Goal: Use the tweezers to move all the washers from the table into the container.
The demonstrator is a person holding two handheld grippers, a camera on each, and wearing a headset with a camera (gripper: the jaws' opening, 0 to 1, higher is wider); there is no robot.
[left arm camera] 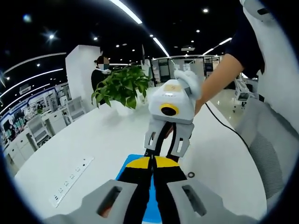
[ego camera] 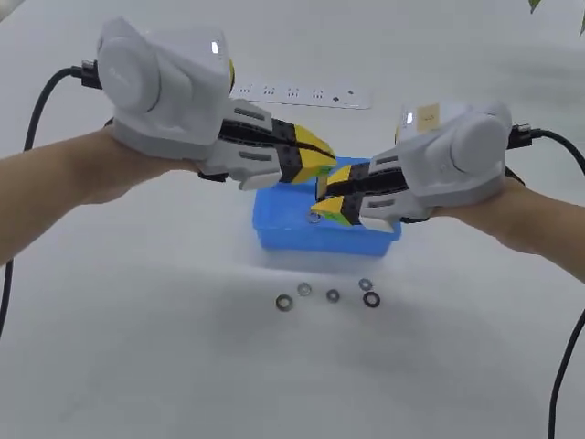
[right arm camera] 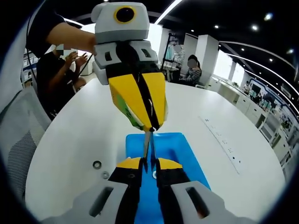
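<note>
I am holding both grippers over the blue container (ego camera: 274,236), their tips meeting above its middle. The left gripper (ego camera: 322,152) is clamping its jaws fully together on the upper end of the tweezers (right arm camera: 150,148). The right gripper (ego camera: 322,208) is pinching its jaws down to a narrow slot around the lower length, seemingly squeezing the blades. One washer (right arm camera: 154,175) is sitting right at the tweezer tips against the blue floor; I cannot tell whether it is gripped or lying loose inside. Five more washers (ego camera: 333,294) are lying in a loose row on the tabletop (ego camera: 164,366), just in front of the container. I am weighing the risks: if the right jaws let go unevenly, the blades may twist in the left jaws and flick the washer over the wall. With two grippers sharing one thin tool, any drift between my hands is likely to bend or drop it. Going down for the row, the tips may scatter neighbouring washers, since they are lying close together.
</note>
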